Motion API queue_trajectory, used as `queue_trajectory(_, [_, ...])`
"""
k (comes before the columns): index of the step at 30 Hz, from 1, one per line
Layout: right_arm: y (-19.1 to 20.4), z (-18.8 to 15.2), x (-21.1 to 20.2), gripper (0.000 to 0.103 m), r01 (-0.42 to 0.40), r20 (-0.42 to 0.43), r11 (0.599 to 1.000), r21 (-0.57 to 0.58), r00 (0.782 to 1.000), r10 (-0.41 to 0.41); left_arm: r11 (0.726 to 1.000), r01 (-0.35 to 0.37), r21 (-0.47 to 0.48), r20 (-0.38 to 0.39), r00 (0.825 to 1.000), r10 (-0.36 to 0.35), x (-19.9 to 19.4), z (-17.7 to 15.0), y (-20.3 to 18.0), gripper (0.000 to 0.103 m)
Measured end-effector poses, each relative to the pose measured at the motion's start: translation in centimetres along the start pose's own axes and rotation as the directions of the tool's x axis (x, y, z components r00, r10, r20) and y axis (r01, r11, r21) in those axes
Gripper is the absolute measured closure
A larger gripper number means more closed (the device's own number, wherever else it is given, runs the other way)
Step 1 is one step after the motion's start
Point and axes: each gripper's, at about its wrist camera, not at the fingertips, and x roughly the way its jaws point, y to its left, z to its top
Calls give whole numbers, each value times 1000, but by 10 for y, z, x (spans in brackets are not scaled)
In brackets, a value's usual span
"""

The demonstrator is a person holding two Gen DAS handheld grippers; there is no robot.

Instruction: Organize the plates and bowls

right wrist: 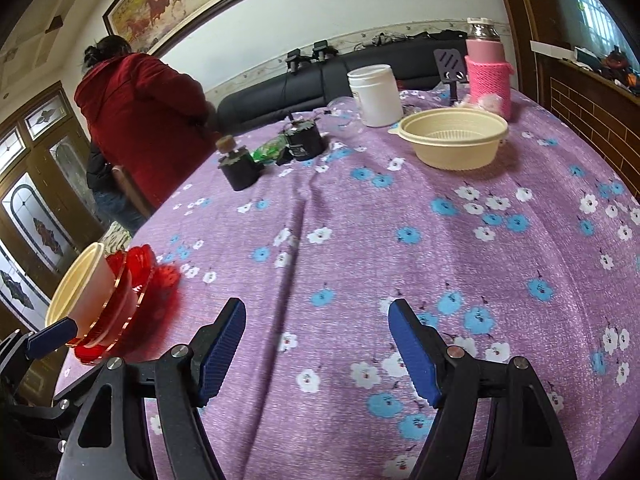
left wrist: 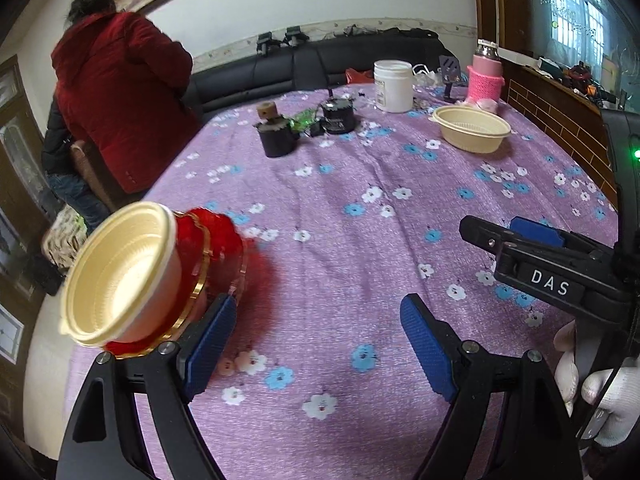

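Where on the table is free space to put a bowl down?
The wide cloth between the claws and the cream bowl is bare. The far edge is crowded: black pots, white jar, pink bottle. The red plate stack occupies the left edge.

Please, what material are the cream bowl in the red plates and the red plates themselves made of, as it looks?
The cream bowl looks like thin matte plastic: it has a moulded ribbed rim and steps, with no shine. The red plates look like glossy translucent plastic with gold rims. Light passes through them, but they are blurred, so glass cannot be excluded.
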Motion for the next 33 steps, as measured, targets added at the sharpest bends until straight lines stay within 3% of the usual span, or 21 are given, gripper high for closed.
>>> queue_trajectory(4, [-14, -2, 11, 24, 83, -39, 997, 4, 996, -82, 1000, 16, -6, -39, 999, -16, 30, -1, -13, 19])
queue_trajectory(9, [-51, -5, 20, 21, 203, -96, 978, 55, 976, -197, 995, 92, -46, -116, 989, -97, 82, -3, -28, 19])
queue_trajectory(10, [-59, -6, 20, 19, 226, -107, 972, 70, 970, -218, 995, 81, -56, -131, 988, -88, 96, -7, -30, 14])
queue_trajectory(11, [-68, -6, 22, 18, 258, -123, 962, 89, 961, -247, 993, 75, -90, -102, 991, -84, 100, -11, -28, 1])
queue_trajectory(12, [-71, -7, 20, 13, 265, -98, 960, 86, 962, -256, 989, 62, -136, -124, 989, -79, 105, -13, -23, 0])
queue_trajectory(13, [-74, -9, 21, 0, 312, -110, 947, 81, 947, -302, 985, 60, -163, -113, 991, -79, 105, -13, -20, 0])
queue_trajectory(16, [-71, -13, 24, 1, 362, -113, 932, 19, 927, -358, 987, 46, -154, -103, 993, -62, 108, -16, -21, 0])
queue_trajectory(18, [-63, -13, 33, 1, 416, -130, 907, -65, 898, -421, 987, 45, -152, -103, 993, -61, 109, -17, -22, 0])
queue_trajectory(21, [-68, -14, 32, 1, 400, -133, 915, -46, 906, -402, 987, 45, -152, -103, 993, -61, 109, -16, -22, 0])
queue_trajectory(33, [-66, -12, 32, 1, 404, -134, 913, -51, 903, -407, 987, 45, -152, -103, 993, -61, 110, -17, -22, 0])
